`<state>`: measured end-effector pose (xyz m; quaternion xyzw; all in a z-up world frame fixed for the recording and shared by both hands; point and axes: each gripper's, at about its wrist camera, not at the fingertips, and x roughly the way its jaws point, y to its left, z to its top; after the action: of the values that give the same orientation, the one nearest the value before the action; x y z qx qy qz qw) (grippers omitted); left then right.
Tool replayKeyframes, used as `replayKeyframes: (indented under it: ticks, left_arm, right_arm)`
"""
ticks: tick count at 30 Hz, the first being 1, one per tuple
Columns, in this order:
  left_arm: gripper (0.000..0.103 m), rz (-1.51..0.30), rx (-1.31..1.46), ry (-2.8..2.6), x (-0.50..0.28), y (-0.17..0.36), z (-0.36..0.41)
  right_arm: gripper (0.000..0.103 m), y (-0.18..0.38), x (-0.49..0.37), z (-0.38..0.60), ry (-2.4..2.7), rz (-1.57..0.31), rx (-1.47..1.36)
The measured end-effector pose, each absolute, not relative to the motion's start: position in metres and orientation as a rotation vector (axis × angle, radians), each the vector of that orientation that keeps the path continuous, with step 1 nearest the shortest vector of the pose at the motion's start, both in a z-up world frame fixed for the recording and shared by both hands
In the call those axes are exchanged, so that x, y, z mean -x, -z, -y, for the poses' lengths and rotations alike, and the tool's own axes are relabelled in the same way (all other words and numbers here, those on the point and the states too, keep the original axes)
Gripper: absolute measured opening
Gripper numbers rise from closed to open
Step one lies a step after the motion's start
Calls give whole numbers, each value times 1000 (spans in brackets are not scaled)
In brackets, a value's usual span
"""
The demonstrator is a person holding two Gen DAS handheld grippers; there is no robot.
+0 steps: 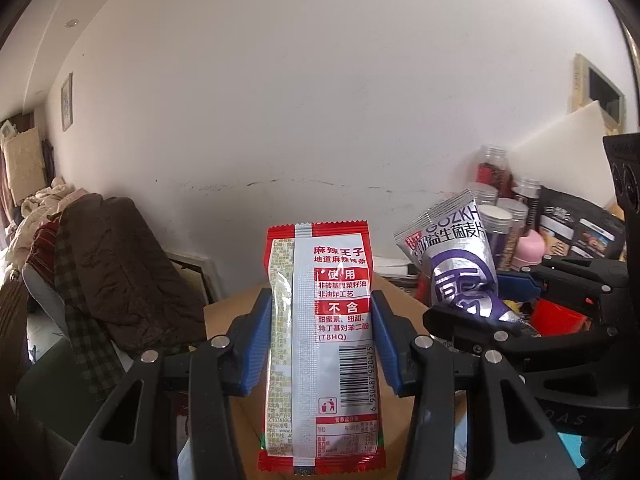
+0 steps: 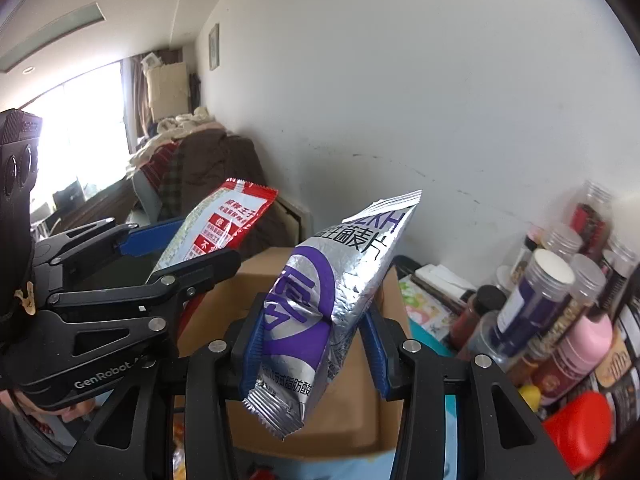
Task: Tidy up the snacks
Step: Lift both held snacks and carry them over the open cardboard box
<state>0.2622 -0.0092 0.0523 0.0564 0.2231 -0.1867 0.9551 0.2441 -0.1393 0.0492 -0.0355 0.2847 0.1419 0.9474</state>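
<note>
My left gripper (image 1: pixel 320 320) is shut on a red and white snack packet (image 1: pixel 324 344), held upright with its printed back toward the camera; the packet also shows in the right wrist view (image 2: pixel 218 224). My right gripper (image 2: pixel 316 340) is shut on a silver and purple oat packet (image 2: pixel 332 300), tilted to the right. The silver packet (image 1: pixel 456 264) and the right gripper (image 1: pixel 480 308) show to the right in the left wrist view. Both packets hang in the air above a brown cardboard box (image 2: pixel 352 412).
Several jars and bottles (image 2: pixel 560 312) stand at the right by the white wall, with a red lid (image 2: pixel 580 428) in front. A chair piled with clothes (image 1: pixel 108 272) is at the left. The left gripper's body (image 2: pixel 100 308) is close on the left.
</note>
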Motion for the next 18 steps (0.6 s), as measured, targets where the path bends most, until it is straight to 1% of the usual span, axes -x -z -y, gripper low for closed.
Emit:
replayKeyframes:
  ticks: [10, 18]
  left_arm:
    - [47, -574, -124, 301, -314, -17, 3]
    - [47, -683, -118, 285, -337, 8, -4]
  right_arm:
    - [43, -17, -293, 128, -300, -682, 93]
    - [43, 3, -316, 118, -305, -751, 105]
